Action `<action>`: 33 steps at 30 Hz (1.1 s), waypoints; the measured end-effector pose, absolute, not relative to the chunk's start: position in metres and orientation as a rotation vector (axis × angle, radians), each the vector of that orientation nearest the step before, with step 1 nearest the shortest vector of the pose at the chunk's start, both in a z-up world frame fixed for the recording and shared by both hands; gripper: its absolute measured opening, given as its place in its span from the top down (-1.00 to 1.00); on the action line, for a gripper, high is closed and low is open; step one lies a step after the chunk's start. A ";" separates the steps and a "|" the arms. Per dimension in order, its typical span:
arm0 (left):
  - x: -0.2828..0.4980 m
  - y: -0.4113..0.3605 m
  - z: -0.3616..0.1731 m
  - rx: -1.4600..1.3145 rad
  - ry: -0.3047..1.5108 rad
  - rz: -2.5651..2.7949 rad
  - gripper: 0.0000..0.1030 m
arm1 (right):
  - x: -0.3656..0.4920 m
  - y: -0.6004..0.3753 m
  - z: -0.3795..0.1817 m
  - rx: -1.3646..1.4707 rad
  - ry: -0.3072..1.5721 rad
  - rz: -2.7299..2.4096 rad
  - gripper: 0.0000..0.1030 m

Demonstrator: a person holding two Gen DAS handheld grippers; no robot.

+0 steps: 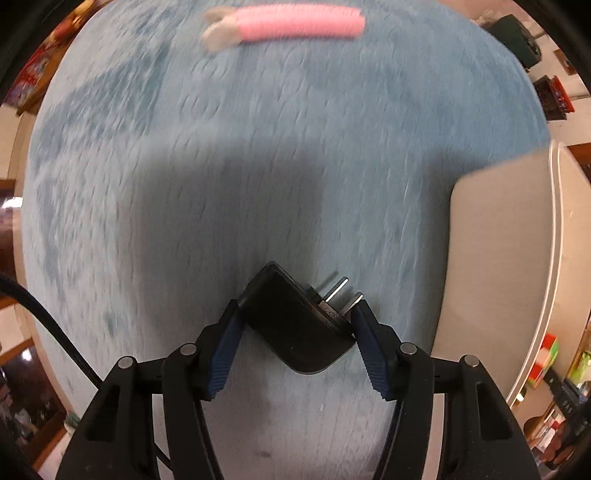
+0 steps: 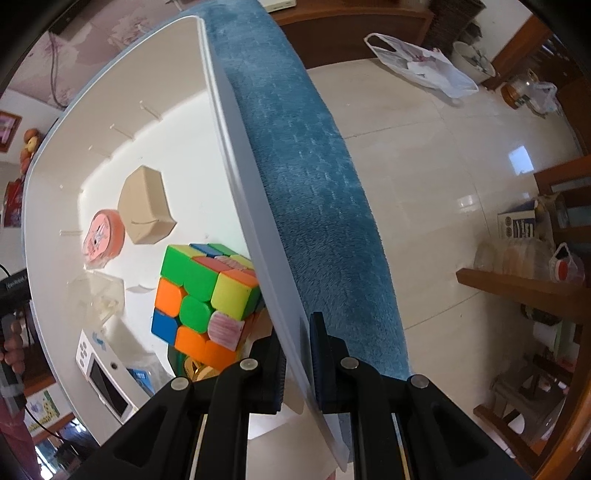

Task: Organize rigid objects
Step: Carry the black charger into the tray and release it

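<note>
Our left gripper (image 1: 295,314) clamps a black rectangular plug adapter (image 1: 295,325) above the fuzzy blue cloth (image 1: 184,184), its metal prongs (image 1: 341,291) pointing toward 1 o'clock. A pink ribbed hair clip (image 1: 295,22) lies at 12 o'clock; a white plastic bin wall (image 1: 498,240) stands at 3 o'clock.

Left wrist view: dim, motion-blurred, with a broad shadow across the blue cloth (image 1: 184,155). Right wrist view: bright and sharp; window glare on the floor (image 2: 521,158). Fisheye edges curve.

Glossy cream floor tiles (image 2: 436,177) catch window glare; wooden shelves (image 2: 517,288) at right, white plastic bag (image 2: 421,66) upper right.
</note>
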State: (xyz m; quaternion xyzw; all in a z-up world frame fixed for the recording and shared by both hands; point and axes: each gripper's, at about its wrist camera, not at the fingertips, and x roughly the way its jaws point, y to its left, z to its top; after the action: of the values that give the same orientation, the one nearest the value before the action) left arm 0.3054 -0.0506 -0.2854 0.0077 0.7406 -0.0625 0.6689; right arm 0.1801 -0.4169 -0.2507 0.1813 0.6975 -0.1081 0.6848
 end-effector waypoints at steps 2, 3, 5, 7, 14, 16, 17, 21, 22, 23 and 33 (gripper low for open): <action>0.293 -0.046 -0.284 0.009 1.685 -0.112 -0.22 | 0.179 -0.416 -0.250 0.388 1.564 -0.220 0.77; 0.286 -0.044 -0.283 0.003 1.688 -0.100 -0.22 | 0.178 -0.416 -0.249 0.380 1.564 -0.204 0.77; 0.273 -0.041 -0.278 -0.001 1.689 -0.073 -0.22 | 0.177 -0.415 -0.249 0.369 1.564 -0.183 0.78; 0.258 -0.040 -0.269 0.011 1.674 -0.052 -0.22 | 0.175 -0.415 -0.248 0.356 1.567 -0.158 0.78; 0.215 -0.053 -0.221 0.079 1.583 -0.039 -0.22 | 0.170 -0.410 -0.244 0.293 1.564 -0.076 0.79; 0.209 -0.057 -0.209 0.092 1.558 -0.044 -0.22 | 0.169 -0.409 -0.244 0.275 1.563 -0.052 0.79; 0.203 -0.061 -0.204 0.088 1.547 -0.043 -0.22 | 0.168 -0.408 -0.243 0.267 1.562 -0.041 0.79; 0.194 -0.088 -0.189 0.055 1.513 -0.066 -0.22 | 0.166 -0.406 -0.241 0.232 1.557 0.000 0.79; 0.196 -0.095 -0.186 0.043 1.501 -0.080 -0.22 | 0.165 -0.405 -0.240 0.222 1.554 0.010 0.80; 0.200 -0.098 -0.191 0.037 1.493 -0.090 -0.22 | 0.163 -0.404 -0.240 0.212 1.552 0.019 0.80; 0.186 -0.155 -0.168 0.035 1.361 -0.243 -0.22 | 0.155 -0.401 -0.238 0.146 1.525 0.113 0.85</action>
State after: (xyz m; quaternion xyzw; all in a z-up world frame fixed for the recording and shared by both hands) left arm 0.1863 -0.1551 -0.1678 0.0160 0.6277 -0.1122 0.7702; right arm 0.1548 -0.4009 -0.2383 0.0662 0.6895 0.0513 0.7194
